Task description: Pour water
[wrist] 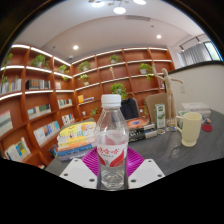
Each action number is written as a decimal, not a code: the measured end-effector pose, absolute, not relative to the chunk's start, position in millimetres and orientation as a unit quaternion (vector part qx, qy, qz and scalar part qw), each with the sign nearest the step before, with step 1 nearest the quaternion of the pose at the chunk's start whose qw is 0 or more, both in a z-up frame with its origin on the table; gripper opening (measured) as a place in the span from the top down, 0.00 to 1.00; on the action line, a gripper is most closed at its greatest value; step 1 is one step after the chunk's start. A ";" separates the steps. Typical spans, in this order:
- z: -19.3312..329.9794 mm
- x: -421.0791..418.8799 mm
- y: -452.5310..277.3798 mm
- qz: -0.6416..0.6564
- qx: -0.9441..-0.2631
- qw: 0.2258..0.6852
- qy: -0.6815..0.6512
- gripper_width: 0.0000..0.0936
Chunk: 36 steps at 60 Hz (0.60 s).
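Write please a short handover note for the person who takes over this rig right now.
Gripper: fingers are around the water bottle, which stands upright between them with its cap on; whether they press on it cannot be seen.
Cup: pale, upright on the grey table, beyond the fingers and apart from the bottle.
Done: bottle reached.
Left: open the bottle, carry it to the cup, pour.

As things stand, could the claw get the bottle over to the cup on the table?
Probably yes. The claw appears shut on the water bottle, cap on. The pale cup stands beyond and to the right on the grey table, with bare tabletop between them and nothing in the way.
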<state>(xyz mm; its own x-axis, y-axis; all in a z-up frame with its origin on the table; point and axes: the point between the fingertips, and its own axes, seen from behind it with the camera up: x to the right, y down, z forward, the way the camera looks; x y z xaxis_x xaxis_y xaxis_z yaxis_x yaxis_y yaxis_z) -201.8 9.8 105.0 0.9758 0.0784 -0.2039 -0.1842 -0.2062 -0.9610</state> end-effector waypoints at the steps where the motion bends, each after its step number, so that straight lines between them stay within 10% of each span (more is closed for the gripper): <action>1: 107.9 -197.0 10.9 0.116 -0.766 0.630 0.047 0.64; 36: 214.8 -12.9 81.2 0.584 -0.397 0.488 0.512 0.64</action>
